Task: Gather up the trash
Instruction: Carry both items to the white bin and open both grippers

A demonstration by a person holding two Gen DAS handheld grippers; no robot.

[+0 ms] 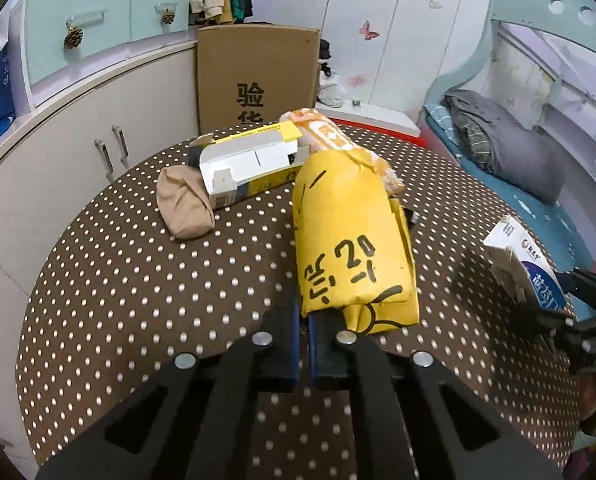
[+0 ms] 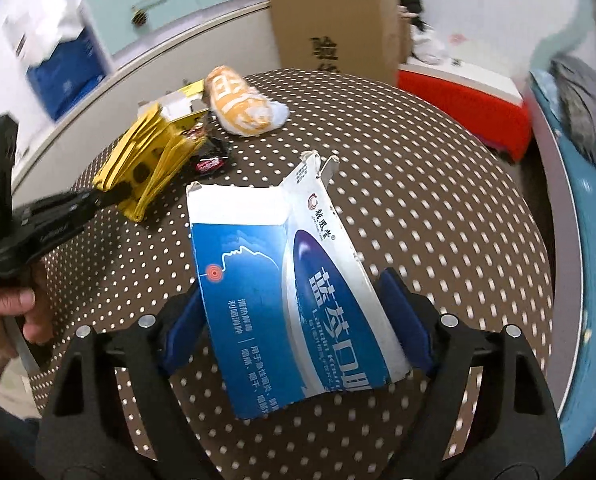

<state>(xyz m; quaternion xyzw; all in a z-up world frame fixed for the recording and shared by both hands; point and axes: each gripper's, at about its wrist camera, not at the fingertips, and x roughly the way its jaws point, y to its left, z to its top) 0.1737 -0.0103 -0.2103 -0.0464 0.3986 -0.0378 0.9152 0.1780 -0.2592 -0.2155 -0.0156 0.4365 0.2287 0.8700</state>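
My left gripper (image 1: 304, 316) is shut on a yellow paper bag (image 1: 350, 240) with black writing and holds it over the dotted table; the bag also shows at the left of the right wrist view (image 2: 145, 164). My right gripper (image 2: 298, 320) is shut on a torn blue and white carton (image 2: 289, 284), which also shows at the right of the left wrist view (image 1: 526, 264). A yellow and white opened box (image 1: 245, 164), an orange and white wrapper (image 2: 241, 104), a beige cloth lump (image 1: 183, 204) and a dark snack wrapper (image 2: 211, 160) lie on the table.
The round table (image 1: 137, 312) has a brown cloth with white dots. A tall cardboard box (image 1: 257, 76) stands behind it. White cabinets (image 1: 77, 136) are on the left, a bed (image 1: 538, 168) on the right, and a red and white box (image 2: 466, 108) on the floor.
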